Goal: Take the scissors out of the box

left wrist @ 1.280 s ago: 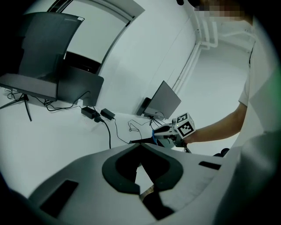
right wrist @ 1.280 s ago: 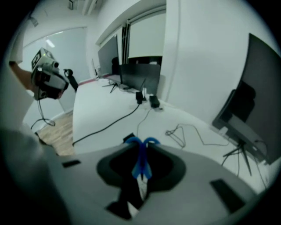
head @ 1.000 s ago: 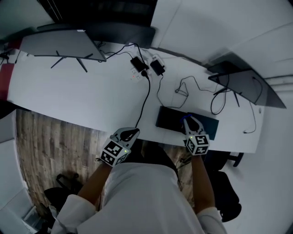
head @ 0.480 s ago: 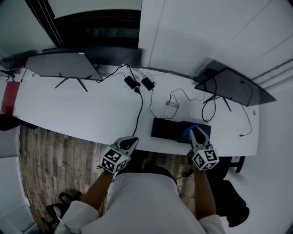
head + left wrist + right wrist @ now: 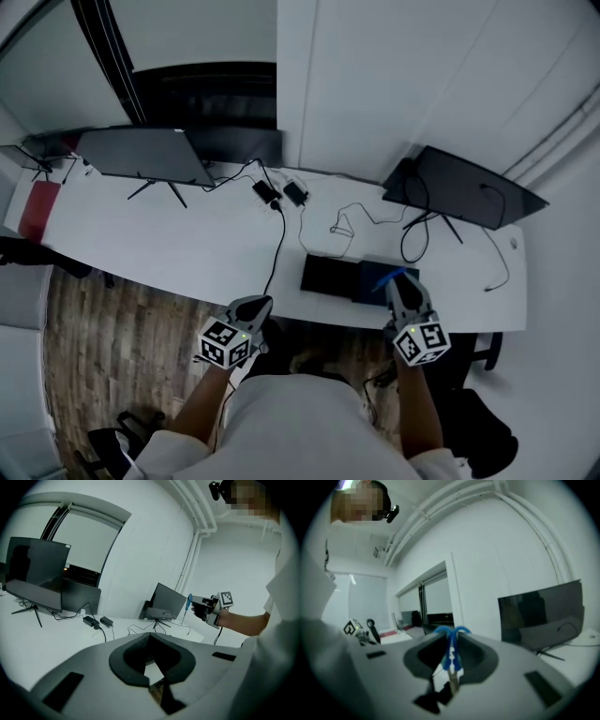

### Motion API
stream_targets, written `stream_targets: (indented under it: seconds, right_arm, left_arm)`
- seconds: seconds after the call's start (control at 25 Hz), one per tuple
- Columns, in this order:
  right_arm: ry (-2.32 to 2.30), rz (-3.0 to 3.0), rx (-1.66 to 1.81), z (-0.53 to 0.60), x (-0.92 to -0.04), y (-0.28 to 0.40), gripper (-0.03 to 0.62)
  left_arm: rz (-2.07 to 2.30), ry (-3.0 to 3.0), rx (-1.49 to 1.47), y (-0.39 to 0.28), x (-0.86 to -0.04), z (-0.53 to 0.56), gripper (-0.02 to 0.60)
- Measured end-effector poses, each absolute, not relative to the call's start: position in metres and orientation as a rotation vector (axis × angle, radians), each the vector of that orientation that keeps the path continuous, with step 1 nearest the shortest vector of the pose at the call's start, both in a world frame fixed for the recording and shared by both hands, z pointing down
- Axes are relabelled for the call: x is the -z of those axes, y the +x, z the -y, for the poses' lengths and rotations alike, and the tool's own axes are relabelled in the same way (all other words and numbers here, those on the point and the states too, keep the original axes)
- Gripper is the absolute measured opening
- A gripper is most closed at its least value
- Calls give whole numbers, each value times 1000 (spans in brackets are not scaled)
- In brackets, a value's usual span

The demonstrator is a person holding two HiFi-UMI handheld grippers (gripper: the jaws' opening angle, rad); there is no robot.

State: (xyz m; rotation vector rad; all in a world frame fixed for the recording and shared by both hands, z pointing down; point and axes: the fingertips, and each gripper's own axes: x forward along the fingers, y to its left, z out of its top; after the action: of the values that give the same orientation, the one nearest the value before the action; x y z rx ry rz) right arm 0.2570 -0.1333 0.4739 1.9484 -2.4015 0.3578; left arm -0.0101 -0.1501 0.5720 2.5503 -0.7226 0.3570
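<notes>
**Head view.** We log a white desk (image 5: 178,239) carrying two monitors and a run of cables. A dark box (image 5: 328,275) sits near its front edge. The right gripper (image 5: 400,289) hangs over the box's right end, with the blue scissors (image 5: 390,277) showing at its tip. The left gripper (image 5: 255,307) hovers off the desk's front edge, well apart from the box. A second ago the right gripper sat low against the box. It now reads higher, and the whole desk appears farther off.

**Left gripper view.** The left gripper (image 5: 153,670) has its jaws drawn together with nothing between them. Across the room the right gripper (image 5: 207,607) is raised clear above the desk, with the scissors (image 5: 189,603) standing up from it — no part of them touches the box.

**Right gripper view.** The right gripper (image 5: 452,679) is clamped on the scissors (image 5: 451,654). The blue handle loops curl out at the top, and a pale length runs down between the jaws.

**Status.** We judge the lift-out effectively done, with the scissors out of the box and held in the air. What remains, if anything, is setting them down on the desk.
</notes>
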Motion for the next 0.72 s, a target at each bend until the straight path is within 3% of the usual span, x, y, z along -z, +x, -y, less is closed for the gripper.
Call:
stream_targets:
  seconds: [0.72]
  right_arm:
    - [1910,2507,-190,13,-422,268,94]
  left_arm:
    - [869,2568,-249,-14,-524,30,31]
